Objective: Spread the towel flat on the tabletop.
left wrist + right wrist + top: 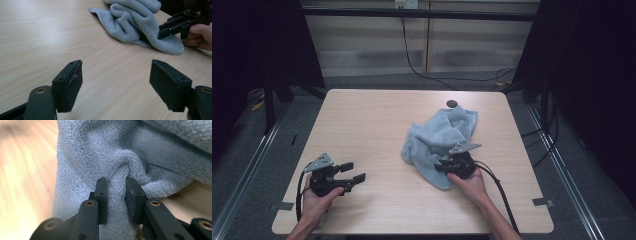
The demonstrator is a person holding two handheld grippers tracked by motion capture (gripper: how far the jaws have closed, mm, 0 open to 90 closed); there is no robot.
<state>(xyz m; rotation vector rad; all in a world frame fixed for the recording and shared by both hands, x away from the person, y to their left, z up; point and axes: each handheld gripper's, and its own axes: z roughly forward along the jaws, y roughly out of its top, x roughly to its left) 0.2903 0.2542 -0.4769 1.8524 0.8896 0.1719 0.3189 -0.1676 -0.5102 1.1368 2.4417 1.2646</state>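
In the high view a crumpled light-blue terry towel (439, 145) lies right of centre on the pale wooden table (372, 125), bunched into soft folds that run from the table's far edge down toward the lower middle of the frame. The person's right hand (469, 182) enters from the bottom right, its forearm angled up and to the left, wrapped around the right gripper (443, 167), which lies low and nearly level with its nose buried in the near edge of the cloth and the grey three-cornered plate (464, 147) facing up. In the right gripper view the two black jaws rise from the bottom centre and pinch a raised ridge of the towel (117, 195) between their pads; the fabric puckers and bulges above the grip, so this gripper is clenched on the cloth. The left hand (314, 197) sits at the lower left of the high view, forearm coming in from the bottom edge, holding the left gripper (354, 172) just above the bare wood and pointing toward the right, well apart from the towel. In the left gripper view its jaws stand wide at the lower corners of the frame with bare tabletop between them: released. Beyond them, at the upper right, the towel (140, 23) and the other hand's gripper (165, 28) meet.
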